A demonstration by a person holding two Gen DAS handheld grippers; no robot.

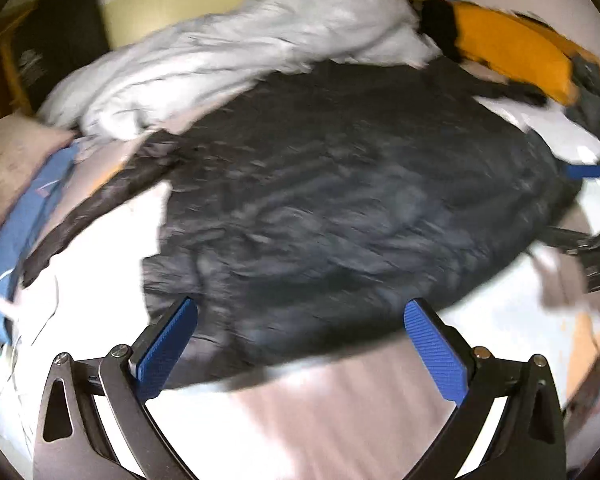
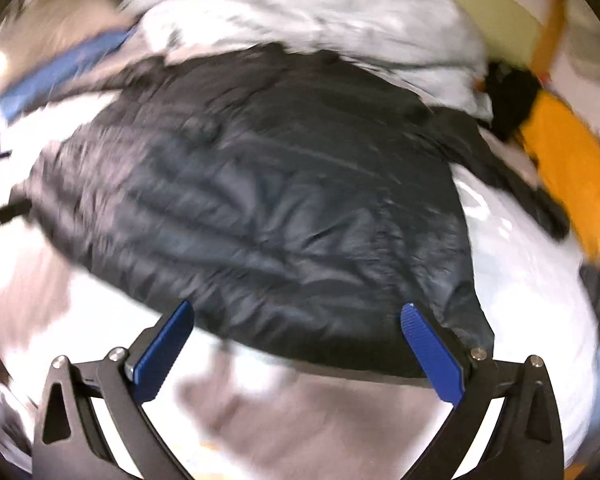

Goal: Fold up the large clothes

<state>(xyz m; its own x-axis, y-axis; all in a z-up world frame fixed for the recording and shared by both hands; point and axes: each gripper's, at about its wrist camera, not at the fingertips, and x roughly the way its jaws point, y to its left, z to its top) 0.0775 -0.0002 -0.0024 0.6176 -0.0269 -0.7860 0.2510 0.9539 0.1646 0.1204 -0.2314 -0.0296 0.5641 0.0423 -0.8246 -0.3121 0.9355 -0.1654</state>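
Observation:
A large dark puffy jacket (image 1: pixel 332 184) lies spread flat on the bed, filling the middle of both views (image 2: pixel 268 200). One sleeve (image 1: pixel 96 204) stretches out to the left in the left wrist view. My left gripper (image 1: pixel 300 308) hovers over the jacket's near hem, open, with nothing between its blue pads (image 1: pixel 168 344). My right gripper (image 2: pixel 298 310) hangs over the same near hem from further right, also open and empty. Both views are motion-blurred.
A crumpled pale grey-white garment (image 1: pixel 260 36) is heaped behind the jacket. An orange item (image 1: pixel 512 48) and a black one (image 1: pixel 440 24) lie at the back right. Blue fabric (image 1: pixel 24 216) lies at the left. The white and pinkish bed sheet (image 1: pixel 320 420) shows in front.

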